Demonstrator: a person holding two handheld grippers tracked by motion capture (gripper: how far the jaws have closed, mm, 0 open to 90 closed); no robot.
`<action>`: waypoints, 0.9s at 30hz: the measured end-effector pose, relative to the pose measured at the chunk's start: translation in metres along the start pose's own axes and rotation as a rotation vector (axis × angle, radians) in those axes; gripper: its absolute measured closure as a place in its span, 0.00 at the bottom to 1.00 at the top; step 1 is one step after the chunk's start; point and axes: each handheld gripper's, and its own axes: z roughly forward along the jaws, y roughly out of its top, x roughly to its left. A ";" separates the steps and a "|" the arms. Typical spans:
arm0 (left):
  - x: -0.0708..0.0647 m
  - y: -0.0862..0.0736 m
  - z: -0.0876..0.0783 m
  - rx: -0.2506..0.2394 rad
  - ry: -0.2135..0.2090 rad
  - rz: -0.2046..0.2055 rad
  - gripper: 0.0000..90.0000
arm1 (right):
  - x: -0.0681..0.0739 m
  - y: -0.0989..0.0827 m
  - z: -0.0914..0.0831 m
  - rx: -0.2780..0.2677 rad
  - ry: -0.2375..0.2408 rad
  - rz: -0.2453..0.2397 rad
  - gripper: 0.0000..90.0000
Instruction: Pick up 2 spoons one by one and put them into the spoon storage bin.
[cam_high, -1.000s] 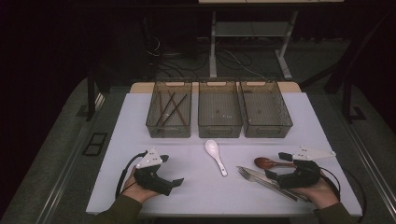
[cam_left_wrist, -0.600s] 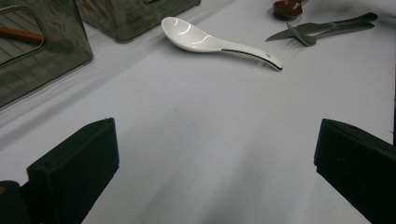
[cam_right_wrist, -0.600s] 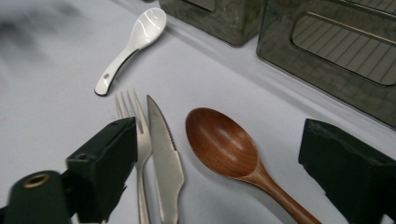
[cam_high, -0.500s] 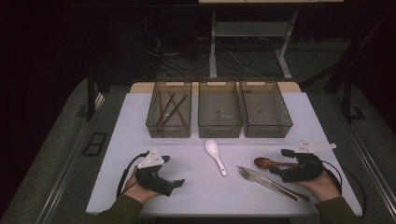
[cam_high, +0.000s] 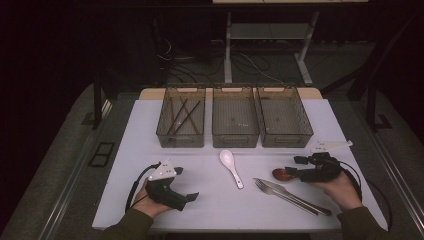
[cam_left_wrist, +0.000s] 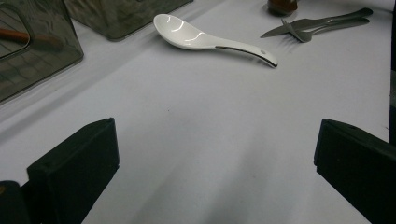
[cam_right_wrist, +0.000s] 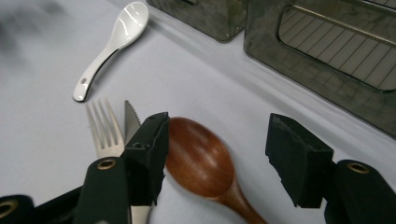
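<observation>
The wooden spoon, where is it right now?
In the high view the wooden spoon lies at the table's right, between the right gripper's jaws, just right of the fork and knife.

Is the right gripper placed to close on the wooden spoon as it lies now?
Probably yes. The right gripper straddles the wooden spoon, its fingers closing but one still apart from it. The fork and knife lie beside, not between.

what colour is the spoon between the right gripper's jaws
Reddish-brown wood, the wooden spoon; clearest in the right gripper view.
</observation>
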 end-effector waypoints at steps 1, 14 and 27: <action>0.000 0.000 0.000 0.002 0.000 0.001 0.00 | -0.001 0.002 0.002 0.006 -0.002 0.007 0.45; 0.000 0.000 0.002 0.009 -0.011 0.003 0.00 | -0.007 0.004 0.016 0.080 0.044 -0.012 0.59; -0.001 0.000 0.002 0.015 -0.017 0.008 0.00 | -0.005 -0.003 0.022 0.131 0.042 -0.042 0.56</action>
